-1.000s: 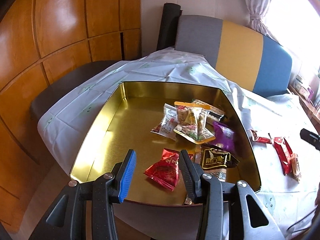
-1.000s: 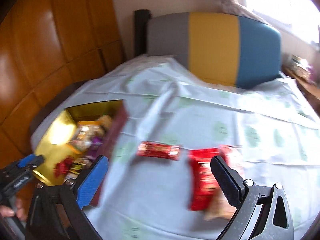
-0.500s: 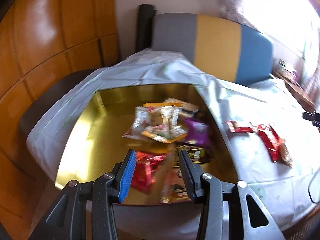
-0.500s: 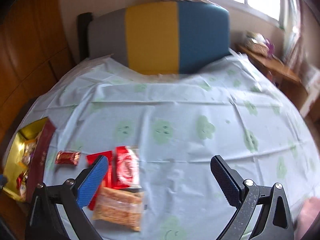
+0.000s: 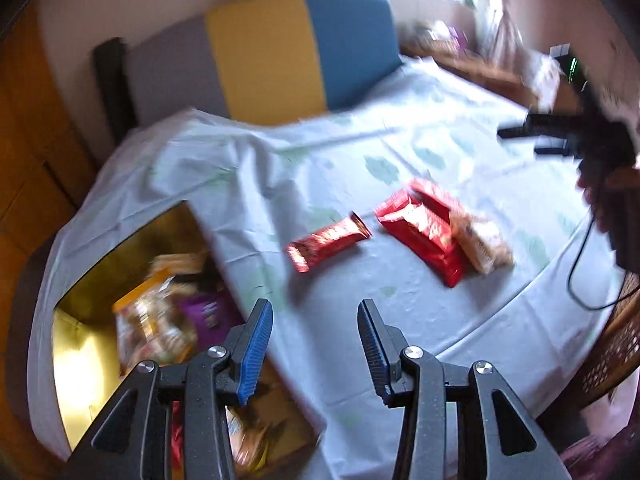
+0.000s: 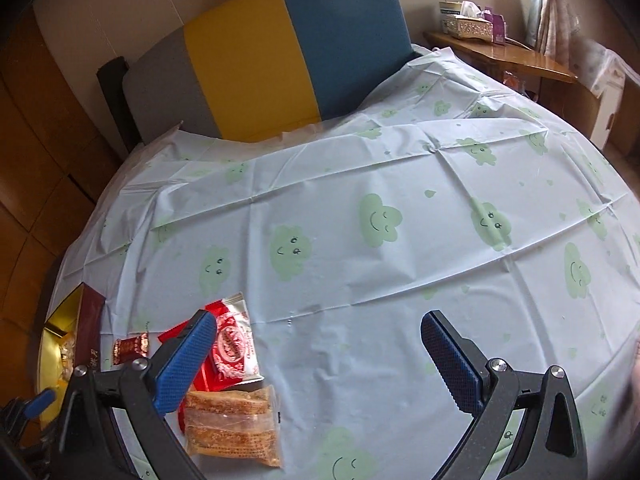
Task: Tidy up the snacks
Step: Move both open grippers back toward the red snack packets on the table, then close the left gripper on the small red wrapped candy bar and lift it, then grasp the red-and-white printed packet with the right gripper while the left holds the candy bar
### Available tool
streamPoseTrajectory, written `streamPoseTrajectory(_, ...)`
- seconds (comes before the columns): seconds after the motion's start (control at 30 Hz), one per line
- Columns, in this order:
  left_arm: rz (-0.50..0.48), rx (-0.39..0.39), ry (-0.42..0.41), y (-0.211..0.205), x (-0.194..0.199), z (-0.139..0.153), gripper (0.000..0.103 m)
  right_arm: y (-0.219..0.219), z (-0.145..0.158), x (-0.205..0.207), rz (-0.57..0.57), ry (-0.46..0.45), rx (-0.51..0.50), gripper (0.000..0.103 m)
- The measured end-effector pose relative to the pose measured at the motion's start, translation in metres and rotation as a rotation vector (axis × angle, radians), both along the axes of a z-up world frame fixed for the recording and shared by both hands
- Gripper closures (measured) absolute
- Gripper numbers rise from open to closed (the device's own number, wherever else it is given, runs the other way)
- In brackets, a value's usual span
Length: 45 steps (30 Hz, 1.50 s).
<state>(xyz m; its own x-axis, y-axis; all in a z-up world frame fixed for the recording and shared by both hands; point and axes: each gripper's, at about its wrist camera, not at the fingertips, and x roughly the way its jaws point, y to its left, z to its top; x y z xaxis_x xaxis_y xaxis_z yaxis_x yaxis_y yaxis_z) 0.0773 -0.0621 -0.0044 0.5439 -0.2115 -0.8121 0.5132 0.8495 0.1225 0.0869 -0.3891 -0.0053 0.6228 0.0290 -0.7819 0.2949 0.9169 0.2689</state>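
Note:
A gold tin holds several snack packets at the table's left edge; it also shows in the right wrist view. On the cloth lie a small red bar, red packets and a clear packet of brown biscuits. The right wrist view shows the small red bar, the red packets and the biscuits. My left gripper is open and empty, above the cloth beside the tin. My right gripper is open and empty, to the right of the packets.
The round table wears a pale cloth with green clouds. A grey, yellow and blue chair back stands behind it. A wooden side shelf with a tissue box is at the far right. Wood panels line the left wall.
My left gripper has swung right from over the tin to the loose packets on the cloth. My right gripper has swung right, away from the packets, over open cloth.

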Motion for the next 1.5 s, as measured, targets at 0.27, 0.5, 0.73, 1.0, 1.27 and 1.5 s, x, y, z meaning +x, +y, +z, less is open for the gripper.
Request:
streamPoseTrajectory(0.27,-0.076,0.093,0.105,-0.045,0.052,-0.029,0.053,0.003,0.002,0.001,0.025,0.009,0.021,0.0)
streamPoseTrajectory(0.5,-0.108,0.189,0.15,-0.073,0.092,-0.054,0.053,0.006,0.004,0.001,0.042,0.002,0.044,0.0)
streamPoseTrajectory(0.73,-0.072,0.156,0.202,-0.074,0.101,-0.065,0.072,0.003,0.005,0.001,0.029,0.0,0.056,0.0)
streamPoseTrajectory(1.0,0.004,-0.008,0.287,-0.06,0.062,-0.061,0.08,0.005,0.003,0.001,0.034,0.01,0.045,0.0)
streamPoseTrajectory(1.27,0.062,-0.146,0.331,-0.056,0.005,-0.059,0.086,0.018,-0.013,0.007,0.132,0.079,0.119,0.0)
streamPoseTrajectory(1.5,0.081,-0.185,0.326,-0.043,-0.029,-0.063,0.086,0.051,-0.037,0.013,0.272,0.19,0.087,0.0)
